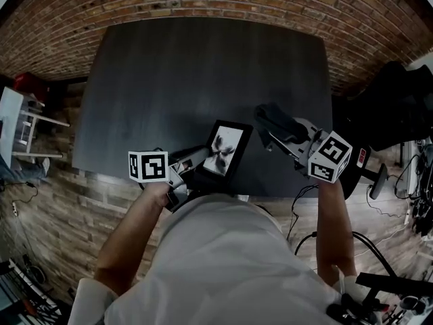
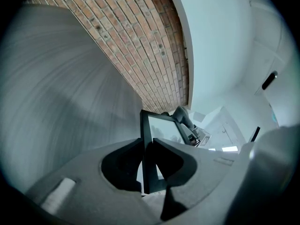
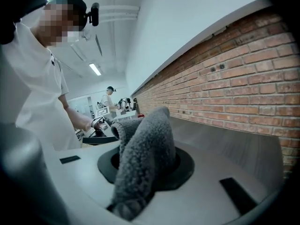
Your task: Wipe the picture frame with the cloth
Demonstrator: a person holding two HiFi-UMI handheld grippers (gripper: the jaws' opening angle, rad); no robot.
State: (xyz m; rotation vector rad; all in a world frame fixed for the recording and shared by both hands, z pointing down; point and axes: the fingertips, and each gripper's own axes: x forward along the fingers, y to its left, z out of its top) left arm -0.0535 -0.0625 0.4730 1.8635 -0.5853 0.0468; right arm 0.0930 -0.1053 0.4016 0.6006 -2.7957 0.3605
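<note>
A black picture frame (image 1: 224,149) with a pale print is held tilted above the near edge of the dark table (image 1: 203,66). My left gripper (image 1: 193,166) is shut on its lower left edge; in the left gripper view the frame (image 2: 149,146) stands edge-on between the jaws. My right gripper (image 1: 270,128) is to the right of the frame, shut on a grey fluffy cloth (image 1: 274,118). In the right gripper view the cloth (image 3: 143,158) bulges out from between the jaws and hides them. The cloth hangs apart from the frame's right edge.
A brick wall (image 1: 223,2) runs behind the table. Black equipment and cables (image 1: 399,114) lie on the floor at the right. A white rack (image 1: 17,131) stands at the left. Another person (image 3: 108,100) is far off in the right gripper view.
</note>
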